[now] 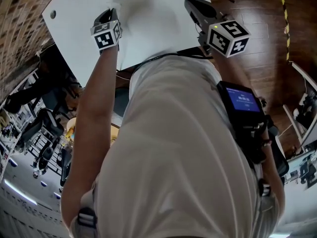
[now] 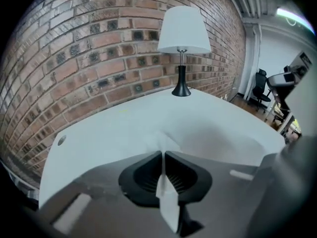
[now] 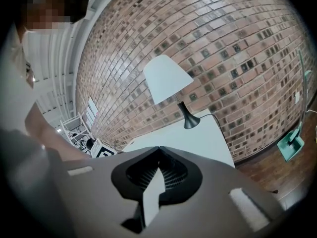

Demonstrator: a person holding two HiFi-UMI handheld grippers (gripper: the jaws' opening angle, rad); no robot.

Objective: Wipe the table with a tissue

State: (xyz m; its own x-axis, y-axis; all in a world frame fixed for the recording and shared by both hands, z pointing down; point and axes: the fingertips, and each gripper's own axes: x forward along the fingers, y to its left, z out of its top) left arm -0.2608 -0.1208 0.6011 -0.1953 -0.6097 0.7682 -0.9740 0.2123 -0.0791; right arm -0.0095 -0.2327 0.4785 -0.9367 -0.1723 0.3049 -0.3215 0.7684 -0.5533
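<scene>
The left gripper pinches a thin white paper tissue between its closed jaws, over the white table. The right gripper is closed on a white strip. A white-shaded black lamp stands beyond.

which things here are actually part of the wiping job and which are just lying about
For the job: tissue, pinched in the left gripper; white table.
Just there: lamp at the table's far edge; office chair in the background.
</scene>
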